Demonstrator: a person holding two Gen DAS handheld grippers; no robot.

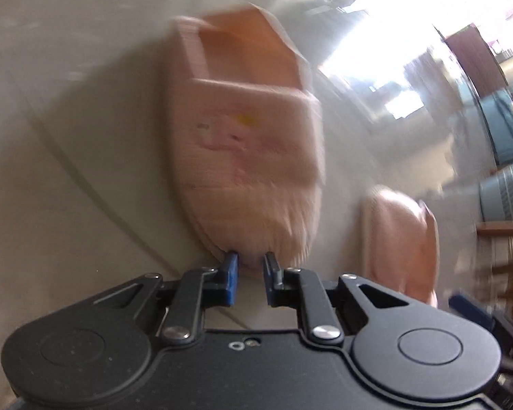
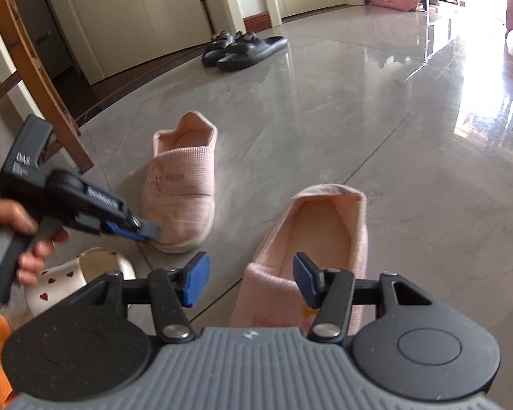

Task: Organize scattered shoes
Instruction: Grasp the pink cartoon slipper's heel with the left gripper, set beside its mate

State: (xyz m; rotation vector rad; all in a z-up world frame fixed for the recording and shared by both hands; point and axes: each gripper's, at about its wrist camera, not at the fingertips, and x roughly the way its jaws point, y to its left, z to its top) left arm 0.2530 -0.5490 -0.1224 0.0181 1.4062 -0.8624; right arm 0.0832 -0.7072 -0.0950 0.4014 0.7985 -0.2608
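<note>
While your left gripper pinches the far slipper's toe, lift gently. Keep the right gripper open over the near slipper, untouched.

The left wrist camera looks steeply down along its fingers, very close to the toe of one pink slipper; the picture is motion-blurred. The right wrist camera sits farther back, facing down and across the tiled floor toward distant doors. Both views share the two pink slippers, the second slipper nearest the right camera.
</note>
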